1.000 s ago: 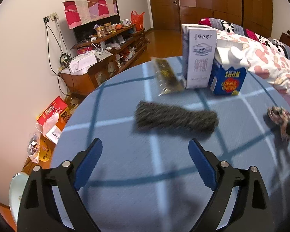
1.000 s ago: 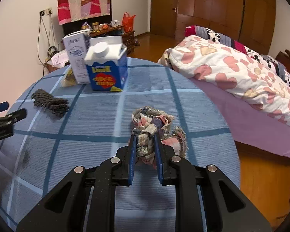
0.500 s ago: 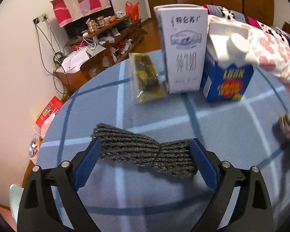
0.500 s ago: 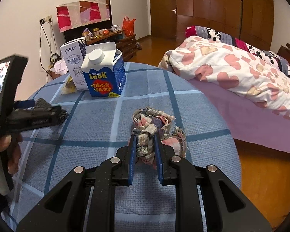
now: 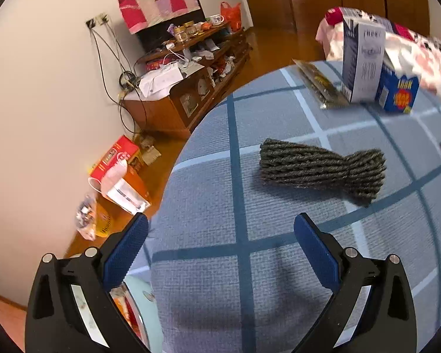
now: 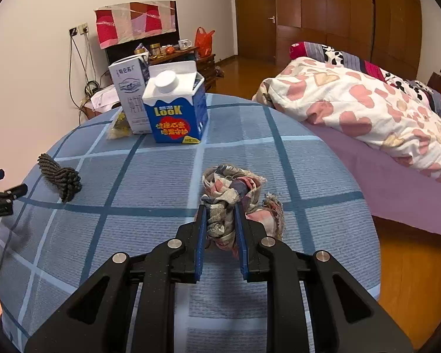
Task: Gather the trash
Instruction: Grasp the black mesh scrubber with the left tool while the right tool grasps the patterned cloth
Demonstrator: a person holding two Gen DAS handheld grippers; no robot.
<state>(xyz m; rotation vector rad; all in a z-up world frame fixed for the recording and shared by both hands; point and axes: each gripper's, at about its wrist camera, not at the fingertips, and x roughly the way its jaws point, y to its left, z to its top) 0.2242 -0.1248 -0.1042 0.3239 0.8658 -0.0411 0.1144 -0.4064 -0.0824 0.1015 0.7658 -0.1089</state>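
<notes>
A crumpled plaid cloth scrap (image 6: 232, 194) is clamped by the right hand-held gripper (image 6: 220, 232); the left hand-held gripper (image 5: 220, 244) is spread apart near the grey twisted yarn bundle (image 5: 320, 170) on the blue checked surface (image 5: 220, 294).

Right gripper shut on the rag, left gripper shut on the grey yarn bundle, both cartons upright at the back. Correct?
Not quite. The left gripper is open, its jaws spread wide and short of the grey yarn bundle, which lies untouched on the table; the left wrist view shows it. The right gripper is shut on the rag, and both cartons stand upright.
</notes>
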